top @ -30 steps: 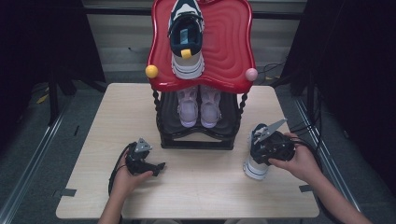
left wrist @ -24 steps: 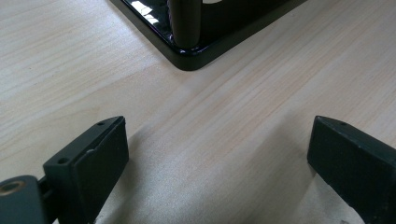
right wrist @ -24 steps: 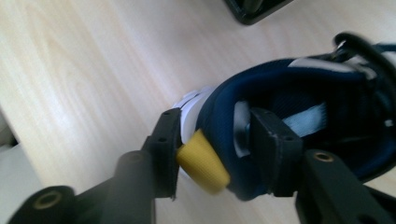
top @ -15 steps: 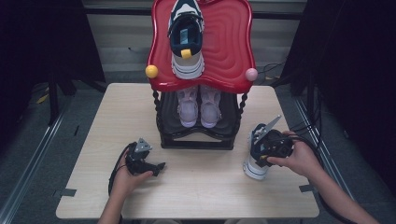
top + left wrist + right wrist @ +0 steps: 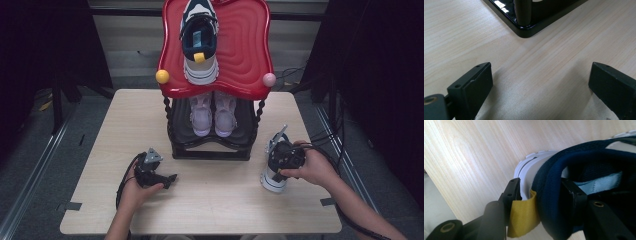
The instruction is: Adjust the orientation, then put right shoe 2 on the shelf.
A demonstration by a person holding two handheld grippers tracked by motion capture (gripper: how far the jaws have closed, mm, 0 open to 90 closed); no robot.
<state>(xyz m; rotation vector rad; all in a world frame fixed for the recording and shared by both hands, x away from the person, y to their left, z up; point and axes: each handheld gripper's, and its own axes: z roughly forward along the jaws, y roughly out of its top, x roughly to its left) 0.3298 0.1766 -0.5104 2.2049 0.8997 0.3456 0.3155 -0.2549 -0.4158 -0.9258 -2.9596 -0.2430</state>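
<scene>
right gripper [image 5: 541, 192]: jaws just widened, astride sneaker [image 5: 584, 170] heel collar | left gripper [image 5: 541, 87]: wide, empty

Four shoes: one navy [image 5: 199, 42] atop the rack [image 5: 215, 145], two pink [image 5: 213, 114] inside it, one navy [image 5: 272, 177] right of it. One rack; two hand-held grippers.
</scene>
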